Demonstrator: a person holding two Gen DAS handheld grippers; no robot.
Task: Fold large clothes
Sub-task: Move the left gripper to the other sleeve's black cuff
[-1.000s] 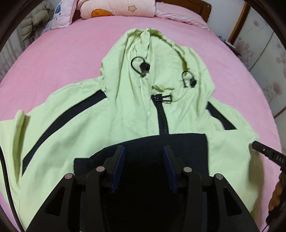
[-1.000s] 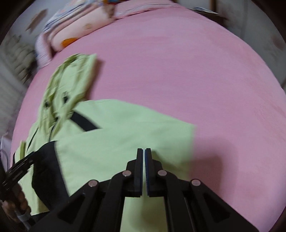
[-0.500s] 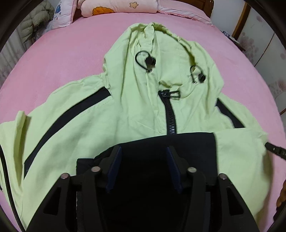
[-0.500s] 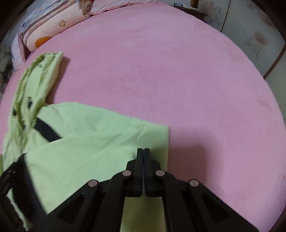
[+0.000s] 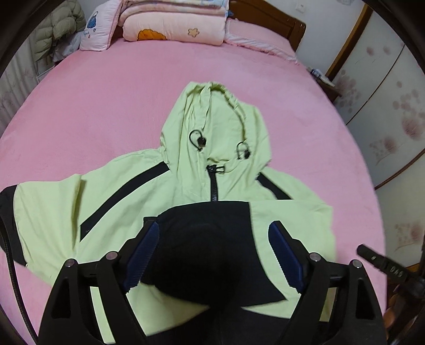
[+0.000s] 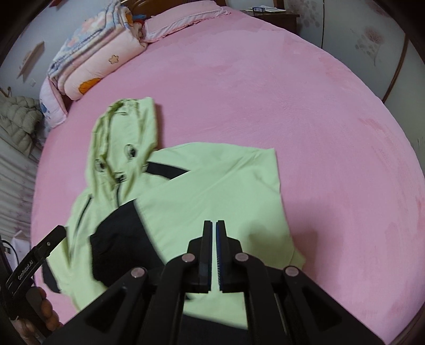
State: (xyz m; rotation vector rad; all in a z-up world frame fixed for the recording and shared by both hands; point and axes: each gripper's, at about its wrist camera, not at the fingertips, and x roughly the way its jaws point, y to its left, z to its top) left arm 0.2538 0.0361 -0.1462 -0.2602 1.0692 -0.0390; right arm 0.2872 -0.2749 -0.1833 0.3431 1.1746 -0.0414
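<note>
A light green hooded jacket (image 5: 127, 201) with black stripes lies face up on the pink bed (image 5: 93, 93), hood (image 5: 215, 116) toward the headboard. One sleeve is folded across the chest, and its black cuff (image 5: 207, 238) rests at the middle. My left gripper (image 5: 213, 254) hovers above that cuff with its jaws opening wide; nothing is pressed between the blue pads (image 5: 143, 252). In the right wrist view my right gripper (image 6: 214, 227) is shut and empty above the folded sleeve of the jacket (image 6: 212, 185). The left gripper (image 6: 34, 260) shows at that view's left edge.
Folded quilts (image 5: 172, 29) and a pillow (image 5: 98, 29) are stacked against the wooden headboard (image 5: 265, 16). A padded coat (image 5: 58, 29) hangs at the far left. A nightstand (image 6: 268, 14) and wardrobe doors (image 5: 385, 111) stand on the right. Pink bedding surrounds the jacket.
Both grippers have lifted away from the jacket, so more of the bed shows. The left jaws have spread much wider. The right jaws stayed shut.
</note>
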